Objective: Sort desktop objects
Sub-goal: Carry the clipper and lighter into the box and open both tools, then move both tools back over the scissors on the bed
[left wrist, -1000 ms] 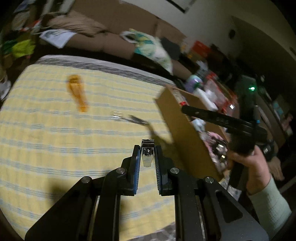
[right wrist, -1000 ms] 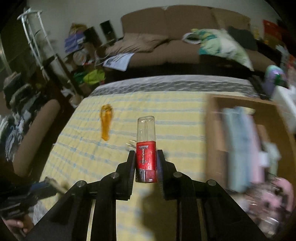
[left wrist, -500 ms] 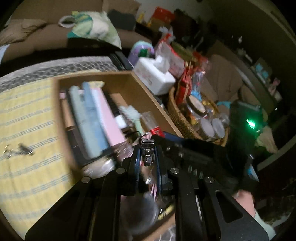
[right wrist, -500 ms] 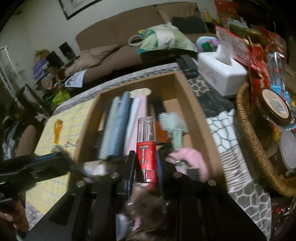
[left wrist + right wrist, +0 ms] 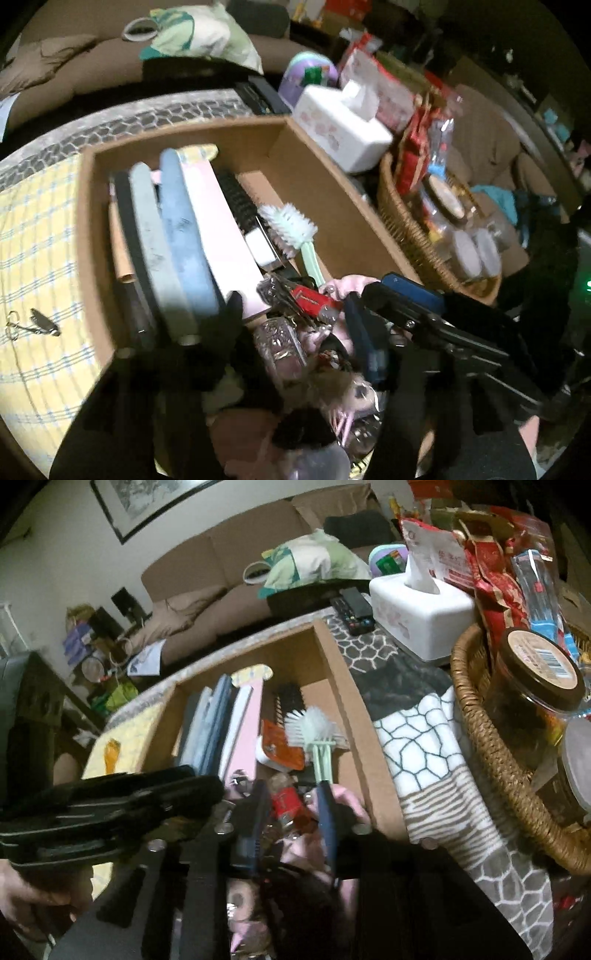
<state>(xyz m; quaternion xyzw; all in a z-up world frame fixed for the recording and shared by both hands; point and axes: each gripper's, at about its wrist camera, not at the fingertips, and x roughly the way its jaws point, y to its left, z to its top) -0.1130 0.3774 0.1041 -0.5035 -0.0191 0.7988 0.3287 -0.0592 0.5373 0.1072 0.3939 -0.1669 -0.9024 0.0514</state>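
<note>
Both grippers hang over the near end of an open cardboard box (image 5: 88,221) (image 5: 354,716). My right gripper (image 5: 291,816) is opening. The red lighter with a clear top (image 5: 286,799) (image 5: 314,299) lies between its blue pads, which stand clear of it, on the clutter in the box. My left gripper (image 5: 299,325) is opening too, with nothing gripped. I cannot pick out the small metal nail clipper in the heap below. In the right wrist view the left gripper (image 5: 203,781) reaches in from the left, held by a hand (image 5: 22,893).
The box holds upright notebooks (image 5: 177,240), a pale green brush (image 5: 291,225) (image 5: 314,727) and small items. A white tissue box (image 5: 343,129) and a wicker basket (image 5: 406,229) of jars crowd its right side. A key ring (image 5: 40,321) and an orange item (image 5: 110,749) lie on the yellow cloth.
Both grippers swung from above the yellow cloth to above the box. Their jaws have parted. The clipper has left the left jaws, and the lighter has dropped from the right grip.
</note>
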